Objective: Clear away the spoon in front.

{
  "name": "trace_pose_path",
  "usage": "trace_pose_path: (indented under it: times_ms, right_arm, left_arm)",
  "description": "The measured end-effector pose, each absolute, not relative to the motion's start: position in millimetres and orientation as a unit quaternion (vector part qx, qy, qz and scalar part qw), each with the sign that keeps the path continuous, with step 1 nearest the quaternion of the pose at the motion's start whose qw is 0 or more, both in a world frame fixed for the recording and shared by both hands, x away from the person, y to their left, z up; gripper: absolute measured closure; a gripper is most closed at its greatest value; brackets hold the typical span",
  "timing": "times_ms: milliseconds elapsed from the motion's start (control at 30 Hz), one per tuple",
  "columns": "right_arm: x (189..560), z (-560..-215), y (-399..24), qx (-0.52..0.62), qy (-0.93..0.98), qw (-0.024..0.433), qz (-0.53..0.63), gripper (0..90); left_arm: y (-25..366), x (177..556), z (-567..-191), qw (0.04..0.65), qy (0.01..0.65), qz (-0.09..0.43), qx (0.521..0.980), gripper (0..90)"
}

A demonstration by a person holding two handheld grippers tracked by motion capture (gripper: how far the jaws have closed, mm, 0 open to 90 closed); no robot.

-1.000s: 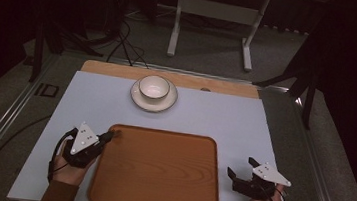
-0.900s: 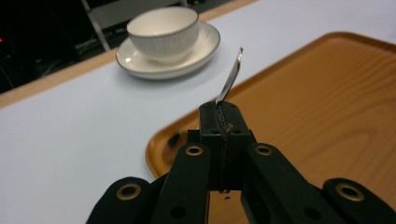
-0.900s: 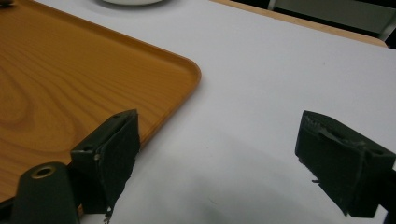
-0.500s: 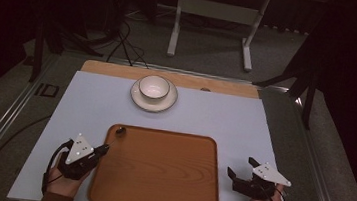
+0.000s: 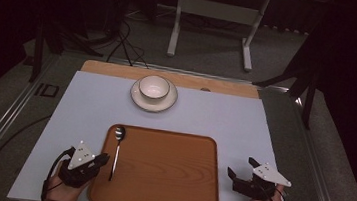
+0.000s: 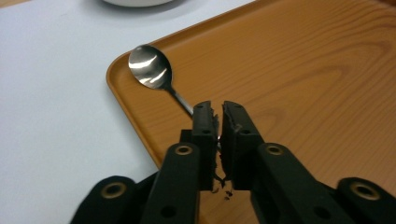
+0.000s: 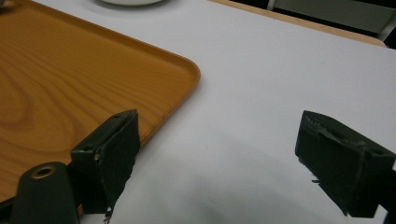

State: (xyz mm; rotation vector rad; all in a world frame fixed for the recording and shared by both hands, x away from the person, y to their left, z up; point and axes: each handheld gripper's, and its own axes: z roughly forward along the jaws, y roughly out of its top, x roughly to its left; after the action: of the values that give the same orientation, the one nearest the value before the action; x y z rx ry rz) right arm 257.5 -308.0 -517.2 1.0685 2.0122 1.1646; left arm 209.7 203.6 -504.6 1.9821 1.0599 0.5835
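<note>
**Spoon pinched by my left claw on the tray**

My left claw [image 6: 215, 122] sits at the near left corner of the wooden tray [image 5: 168, 180], its jaws closed down to a sliver on the handle of a metal spoon [image 6: 152, 70]. The spoon lies flat along the tray's left edge, its bowl pointing away from me toward the far left corner, just inside the rim. My right claw [image 7: 219, 154] rests on the white table [image 5: 225, 115] just beside the tray's near right corner, jaws spread wide with nothing between them. A white bowl [image 5: 154, 87] stands on a saucer [image 5: 139, 99] beyond the tray, well apart from both claws.
</note>
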Motion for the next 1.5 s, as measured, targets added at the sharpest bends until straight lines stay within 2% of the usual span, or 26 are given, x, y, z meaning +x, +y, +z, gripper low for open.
trace_pose_path:
  times_ms: [300, 533, 900, 1233, 1500]
  right_arm:
    - [256.8, -516.8, -308.2, 0.4, 0.753, 0.289, 0.435, 13.8]
    - [255.7, -515.9, -309.2, 0.4, 0.752, 0.291, 0.436, 13.8]
    - [255.2, -514.7, -311.1, 0.401, 0.748, 0.293, 0.439, 13.8]
    - [255.4, -513.0, -320.2, 0.413, 0.738, 0.301, 0.441, 13.8]
    - [256.2, -514.0, -325.5, 0.423, 0.734, 0.302, 0.438, 13.8]
  left_arm:
    - [208.2, 211.9, -502.6, 0.407, 0.427, 0.242, 0.77, 59.5]
    - [220.8, 213.8, -495.8, 0.415, 0.447, 0.265, 0.747, 49.4]
    - [245.7, 220.6, -491.5, 0.43, 0.467, 0.288, 0.717, 43.1]
    - [276.4, 240.4, -500.6, 0.407, 0.51, 0.3, 0.696, 40.4]
    - [284.6, 264.8, -516.8, 0.354, 0.553, 0.292, 0.695, 30.9]
